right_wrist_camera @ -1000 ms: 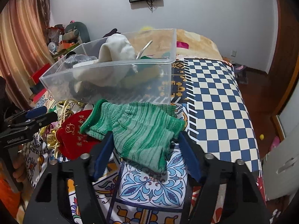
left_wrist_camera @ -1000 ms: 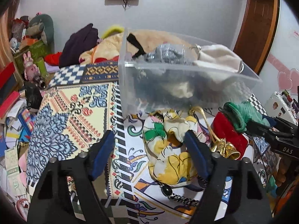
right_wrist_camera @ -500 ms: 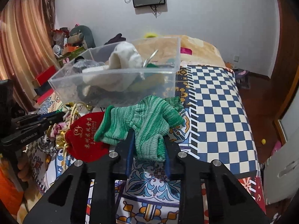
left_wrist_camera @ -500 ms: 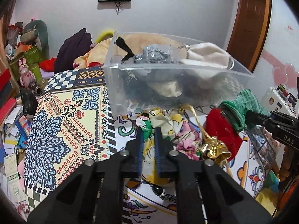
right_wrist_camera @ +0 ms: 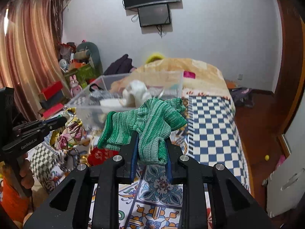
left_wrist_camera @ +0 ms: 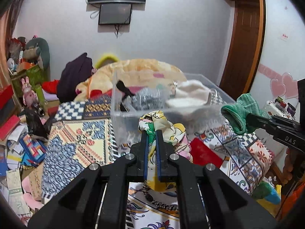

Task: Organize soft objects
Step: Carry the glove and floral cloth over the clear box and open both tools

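My left gripper (left_wrist_camera: 151,133) is shut on a floral yellow-and-white cloth (left_wrist_camera: 164,127) and holds it lifted in front of the clear plastic bin (left_wrist_camera: 122,118). My right gripper (right_wrist_camera: 150,139) is shut on a green knit glove (right_wrist_camera: 146,120), raised above the bedspread near the bin (right_wrist_camera: 179,84). The bin holds a white cloth (left_wrist_camera: 190,95), a grey fuzzy item (left_wrist_camera: 146,99) and a black strap. In the left wrist view the glove (left_wrist_camera: 240,112) hangs from the right gripper (left_wrist_camera: 249,117). In the right wrist view the floral cloth (right_wrist_camera: 66,131) hangs from the left gripper (right_wrist_camera: 63,121).
A red pouch (left_wrist_camera: 204,152) and a braided cord (left_wrist_camera: 162,206) lie on the patterned bedspread (left_wrist_camera: 76,139). Blankets and dark clothes (left_wrist_camera: 74,78) are piled behind the bin. Boxes and toys (left_wrist_camera: 28,95) crowd the left side. A wooden door (left_wrist_camera: 246,38) stands at right.
Both grippers closed on their cloths about half a second ago and have since lifted them off the bedspread, up toward the bin's rim height.
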